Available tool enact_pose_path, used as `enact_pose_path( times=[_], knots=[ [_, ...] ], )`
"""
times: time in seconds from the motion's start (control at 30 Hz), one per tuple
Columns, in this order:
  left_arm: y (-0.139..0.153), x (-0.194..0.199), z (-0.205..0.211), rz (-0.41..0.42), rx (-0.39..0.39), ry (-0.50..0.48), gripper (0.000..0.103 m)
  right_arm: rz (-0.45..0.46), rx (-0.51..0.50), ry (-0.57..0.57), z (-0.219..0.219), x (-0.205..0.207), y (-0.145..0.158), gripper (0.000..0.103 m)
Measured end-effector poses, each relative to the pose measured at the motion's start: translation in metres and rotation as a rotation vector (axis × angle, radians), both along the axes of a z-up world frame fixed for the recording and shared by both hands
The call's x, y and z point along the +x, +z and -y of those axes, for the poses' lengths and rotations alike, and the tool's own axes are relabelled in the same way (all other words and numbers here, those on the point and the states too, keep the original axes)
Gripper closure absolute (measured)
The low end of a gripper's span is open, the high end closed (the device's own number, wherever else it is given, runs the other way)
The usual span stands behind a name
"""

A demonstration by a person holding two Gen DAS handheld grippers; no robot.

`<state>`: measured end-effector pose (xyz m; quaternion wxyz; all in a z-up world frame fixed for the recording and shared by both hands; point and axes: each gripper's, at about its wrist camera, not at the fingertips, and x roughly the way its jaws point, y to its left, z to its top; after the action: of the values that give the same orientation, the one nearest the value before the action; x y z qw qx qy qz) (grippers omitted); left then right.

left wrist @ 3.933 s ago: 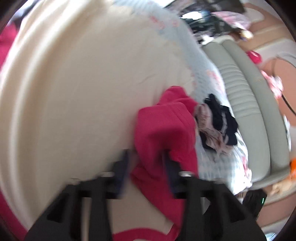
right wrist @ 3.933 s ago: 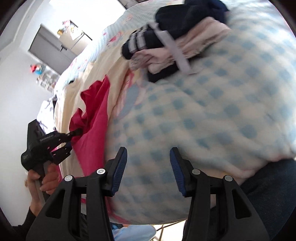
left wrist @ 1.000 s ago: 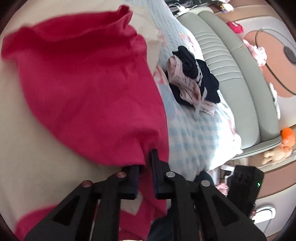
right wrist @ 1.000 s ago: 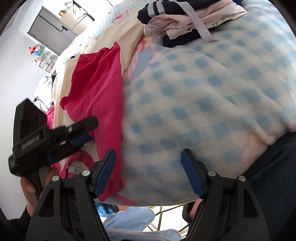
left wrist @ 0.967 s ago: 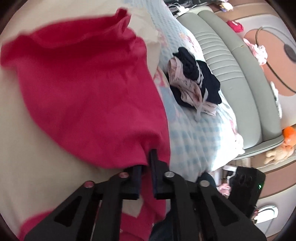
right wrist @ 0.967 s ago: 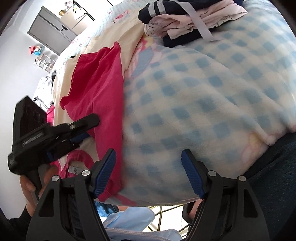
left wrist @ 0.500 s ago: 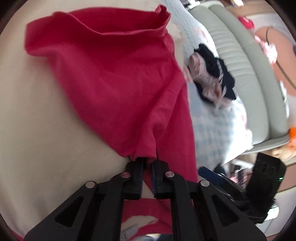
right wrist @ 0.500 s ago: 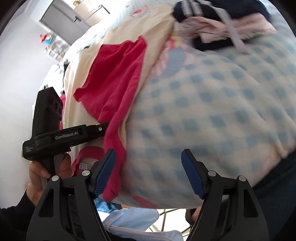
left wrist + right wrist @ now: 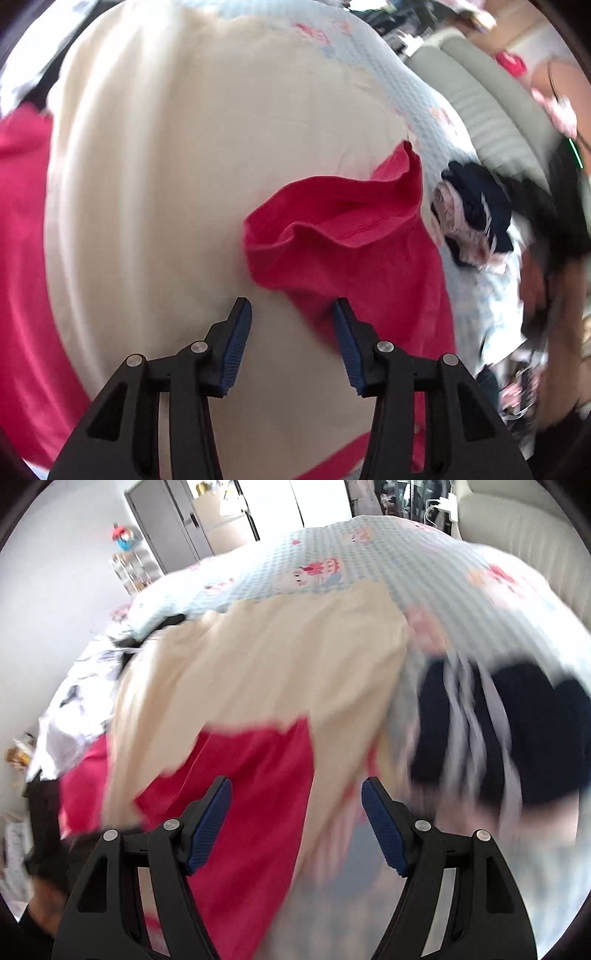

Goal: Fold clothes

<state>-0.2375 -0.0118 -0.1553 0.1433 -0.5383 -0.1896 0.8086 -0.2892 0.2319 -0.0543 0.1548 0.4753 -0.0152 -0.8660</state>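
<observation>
A red garment [image 9: 343, 258] lies crumpled on a cream sheet [image 9: 184, 166], its upper edge folded over. My left gripper [image 9: 291, 306] hovers just before the garment's near fold. Its jaws are opening, and the cloth's edge lies by the right finger without being pressed. In the blurred right wrist view, my right gripper [image 9: 295, 782] stands open above the red garment [image 9: 251, 794] and the cream sheet [image 9: 277, 672], with nothing gripped.
A pile of dark blue and pink clothes [image 9: 476, 218] [image 9: 498, 731] sits on the blue checked blanket [image 9: 332, 568] to the right. A grey padded headboard [image 9: 491, 110] runs behind it. More red cloth [image 9: 18, 221] and white laundry [image 9: 74, 701] lie at the left.
My left gripper's jaws have parted and let go of the red garment, which now lies ahead of them. My right gripper has swung up and left over the garment.
</observation>
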Motion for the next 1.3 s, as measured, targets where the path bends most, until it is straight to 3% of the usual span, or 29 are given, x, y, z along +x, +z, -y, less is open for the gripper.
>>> enact_pose_path(
  times=[0.13,0.27,0.33,0.5,0.57,0.6,0.67,0.7,0.73,0.8,0.9,0.97,1.0,1.17,1.23,1.3],
  knots=[
    [0.000,-0.015,-0.007,-0.018,-0.032,-0.011,0.053,0.142,0.106,0.034,0.028,-0.085,-0.031,0.031],
    [0.001,-0.032,-0.010,-0.024,-0.052,-0.019,0.053,0.330,0.268,0.079,0.049,-0.119,-0.083,0.036],
    [0.002,-0.043,-0.006,-0.034,-0.070,-0.020,0.053,0.341,0.331,0.105,0.049,-0.114,-0.091,0.036],
    [0.011,-0.069,0.003,-0.079,-0.106,0.025,0.053,0.305,0.518,0.085,0.010,-0.090,-0.070,0.040],
    [0.010,-0.073,0.003,-0.080,-0.093,0.025,0.052,0.297,0.507,0.070,-0.009,-0.084,-0.057,0.050],
    [0.008,-0.074,0.004,-0.076,-0.084,0.019,0.051,0.279,0.511,0.044,-0.018,-0.082,-0.047,0.060],
    [0.003,-0.071,-0.002,-0.067,-0.074,-0.004,0.047,0.232,0.488,-0.004,-0.031,-0.079,-0.027,0.061],
    [0.000,-0.068,-0.007,-0.066,-0.072,-0.017,0.047,0.201,0.421,-0.014,-0.036,-0.077,-0.016,0.053],
    [0.001,-0.063,-0.011,-0.086,-0.073,-0.021,0.047,0.169,0.350,-0.023,-0.040,-0.075,-0.004,0.035],
    [0.004,-0.054,-0.019,-0.124,-0.073,-0.027,0.047,0.135,0.232,0.007,-0.032,-0.072,0.007,0.033],
    [0.004,-0.050,-0.018,-0.116,-0.080,0.003,0.047,0.159,0.167,0.106,-0.011,-0.067,0.001,0.033],
    [-0.003,-0.051,-0.018,-0.068,-0.114,0.034,0.047,0.194,0.166,0.199,0.001,-0.062,-0.010,0.039],
    [-0.005,-0.051,-0.014,-0.056,-0.088,0.046,0.047,0.212,0.202,0.236,0.006,-0.058,-0.017,0.045],
    [-0.011,-0.061,-0.009,-0.028,0.033,0.053,0.034,0.231,0.355,0.380,0.010,-0.038,-0.031,0.043],
    [-0.012,-0.066,-0.023,-0.038,0.034,0.042,0.036,0.236,0.357,0.417,0.012,-0.036,-0.039,0.028],
    [-0.005,-0.065,-0.032,-0.070,-0.004,0.037,0.051,0.248,0.346,0.433,0.015,-0.038,-0.048,0.028]
  ],
)
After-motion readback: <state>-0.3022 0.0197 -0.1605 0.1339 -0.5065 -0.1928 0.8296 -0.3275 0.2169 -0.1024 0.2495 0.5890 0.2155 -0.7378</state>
